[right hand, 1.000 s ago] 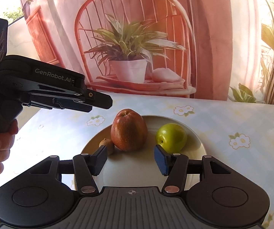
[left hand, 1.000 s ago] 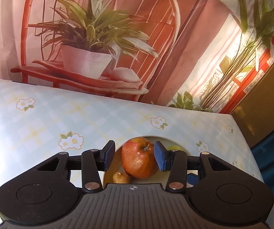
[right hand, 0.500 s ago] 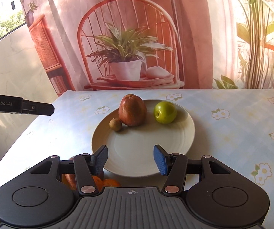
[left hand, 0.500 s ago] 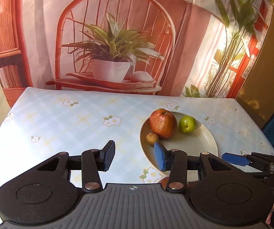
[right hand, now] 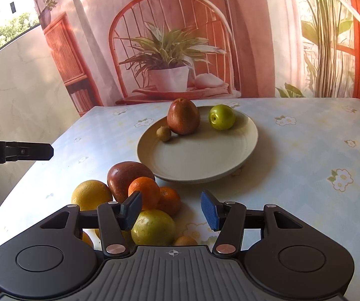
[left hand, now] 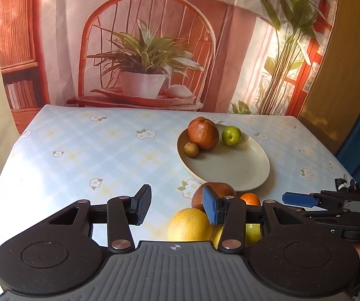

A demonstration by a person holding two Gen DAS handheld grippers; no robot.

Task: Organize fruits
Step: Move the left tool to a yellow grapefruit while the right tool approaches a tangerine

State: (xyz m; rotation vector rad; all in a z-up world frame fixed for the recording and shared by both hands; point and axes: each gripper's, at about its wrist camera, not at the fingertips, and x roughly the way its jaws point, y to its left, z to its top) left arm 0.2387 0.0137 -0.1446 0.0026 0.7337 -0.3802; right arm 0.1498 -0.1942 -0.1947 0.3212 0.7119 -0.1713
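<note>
Meanwhile, loose round fruit heaped on the floral-checked surface [right hand: 305,138] could roll if nudged: a yellow grapefruit [right hand: 91,194], tangerines [right hand: 143,192]. Both the left claw [left hand: 177,209] and right claw [right hand: 171,209] hover partly open, empty. A red apple [right hand: 183,119] sits on the cream plate [right hand: 205,160].

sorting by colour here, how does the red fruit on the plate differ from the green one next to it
The red fruit is clearly bigger and taller than the green fruit. Its skin is dull reddish brown, while the green fruit is bright yellow-green and glossy. The red fruit has a small brown fruit beside it; the green one sits alone. Both rest at the far side of the plate.
</note>
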